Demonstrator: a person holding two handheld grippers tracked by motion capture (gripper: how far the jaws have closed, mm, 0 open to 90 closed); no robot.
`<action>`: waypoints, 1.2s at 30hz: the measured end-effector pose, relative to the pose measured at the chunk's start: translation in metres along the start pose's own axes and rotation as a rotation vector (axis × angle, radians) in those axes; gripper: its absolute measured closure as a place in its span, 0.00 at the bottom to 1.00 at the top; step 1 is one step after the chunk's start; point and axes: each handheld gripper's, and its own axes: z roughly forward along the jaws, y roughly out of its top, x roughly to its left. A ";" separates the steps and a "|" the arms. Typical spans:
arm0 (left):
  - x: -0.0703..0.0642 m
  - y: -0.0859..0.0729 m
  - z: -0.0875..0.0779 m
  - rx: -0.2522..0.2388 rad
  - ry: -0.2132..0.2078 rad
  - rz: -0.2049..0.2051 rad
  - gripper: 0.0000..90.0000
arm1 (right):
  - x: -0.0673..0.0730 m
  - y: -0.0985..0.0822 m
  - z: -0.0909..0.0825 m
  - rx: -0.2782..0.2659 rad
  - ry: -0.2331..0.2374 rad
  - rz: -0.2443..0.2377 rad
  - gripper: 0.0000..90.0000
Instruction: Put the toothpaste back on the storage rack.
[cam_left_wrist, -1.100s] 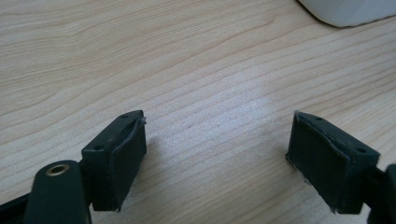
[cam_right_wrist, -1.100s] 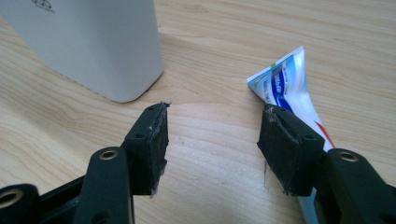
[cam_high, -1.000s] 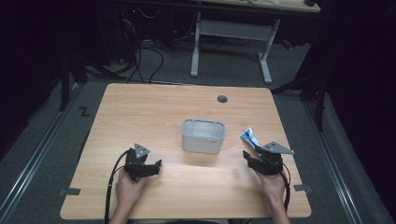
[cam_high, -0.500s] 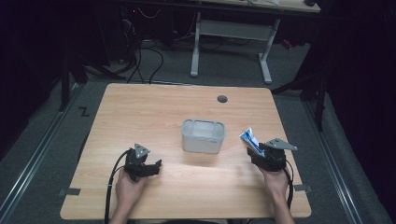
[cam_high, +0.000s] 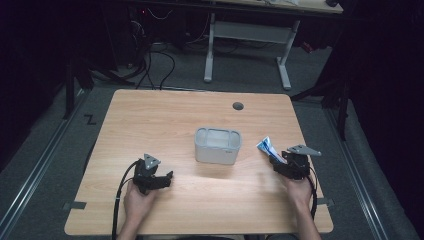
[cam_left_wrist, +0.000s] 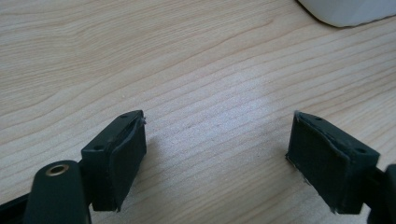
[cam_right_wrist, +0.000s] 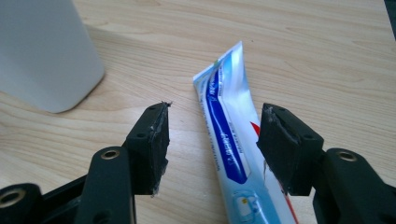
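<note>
A blue and white toothpaste tube (cam_high: 266, 146) lies flat on the wooden table (cam_high: 165, 120), right of a pale grey open box (cam_high: 217, 145). My right gripper (cam_high: 276, 161) is open, low over the table. In the right gripper view the tube (cam_right_wrist: 226, 93) runs lengthwise between the fingers, nearer the right one, and neither pad presses on it. My right gripper (cam_right_wrist: 215, 126) has the box (cam_right_wrist: 42, 51) to its left. My left gripper (cam_high: 165, 178) rests at the near left, open. In the left gripper view my left gripper (cam_left_wrist: 215, 135) has bare wood between its fingers.
A round cable hole (cam_high: 238, 106) sits near the table's far edge. A corner of the box (cam_left_wrist: 350, 9) shows at the top right of the left gripper view. Beyond the table are a dark floor, cables and a white desk frame (cam_high: 247, 32).
My right hand has shifted a little to the right with its gripper. The toothpaste tube, the box and my left gripper have stayed where they were.
</note>
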 end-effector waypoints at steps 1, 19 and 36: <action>0.000 0.000 0.000 0.000 0.000 0.000 0.22 | -0.001 0.001 0.001 0.003 -0.004 -0.001 0.48; 0.000 0.000 0.000 0.002 0.000 0.002 0.22 | -0.006 0.016 0.026 0.094 -0.013 -0.020 0.48; 0.000 0.000 0.000 0.001 -0.003 0.002 0.22 | -0.005 0.018 0.049 0.198 -0.059 -0.075 0.47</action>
